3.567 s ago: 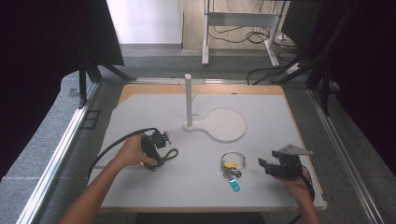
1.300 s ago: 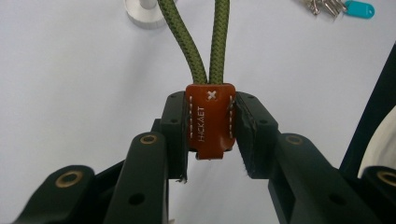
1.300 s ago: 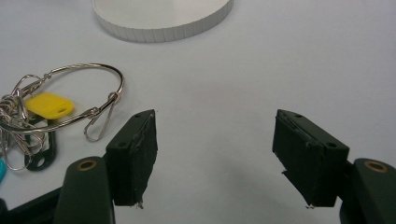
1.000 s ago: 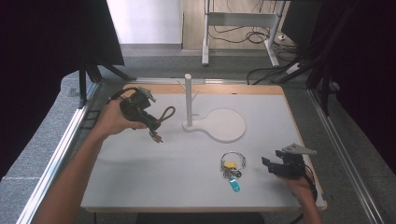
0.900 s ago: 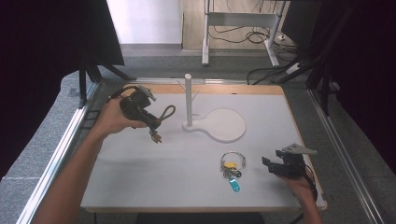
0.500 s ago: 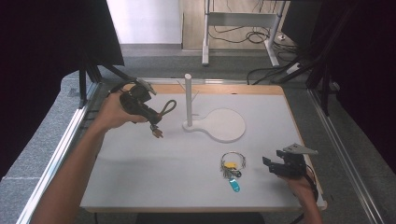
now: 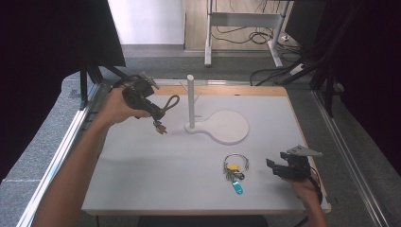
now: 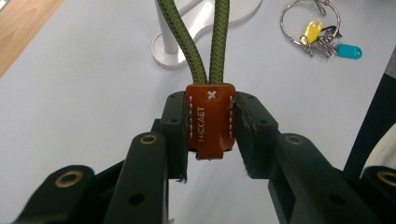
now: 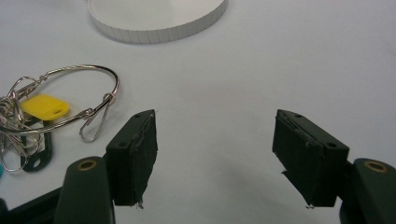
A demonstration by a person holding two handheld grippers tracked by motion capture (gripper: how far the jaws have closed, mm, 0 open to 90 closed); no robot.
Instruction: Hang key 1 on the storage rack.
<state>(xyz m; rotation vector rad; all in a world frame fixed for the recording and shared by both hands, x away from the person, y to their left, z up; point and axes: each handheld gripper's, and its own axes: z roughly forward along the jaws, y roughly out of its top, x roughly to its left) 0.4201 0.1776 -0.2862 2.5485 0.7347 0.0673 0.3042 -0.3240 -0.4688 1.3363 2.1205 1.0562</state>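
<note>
Left gripper (image 8: 210, 140) clamped on cord (image 8: 210, 42) tab, raised far left; right gripper (image 9: 215, 158) fingers apart beside keys (image 9: 42, 116).

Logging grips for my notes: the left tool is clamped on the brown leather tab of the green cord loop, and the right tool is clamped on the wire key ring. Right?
Not quite. The right tool is open and holds nothing, as the right gripper view shows; the wire key ring lies on the table beside it. The left tool does clamp the brown leather tab.

Grey floor (image 7: 42, 142), desk legs (image 7: 208, 33) bkgd.
</note>
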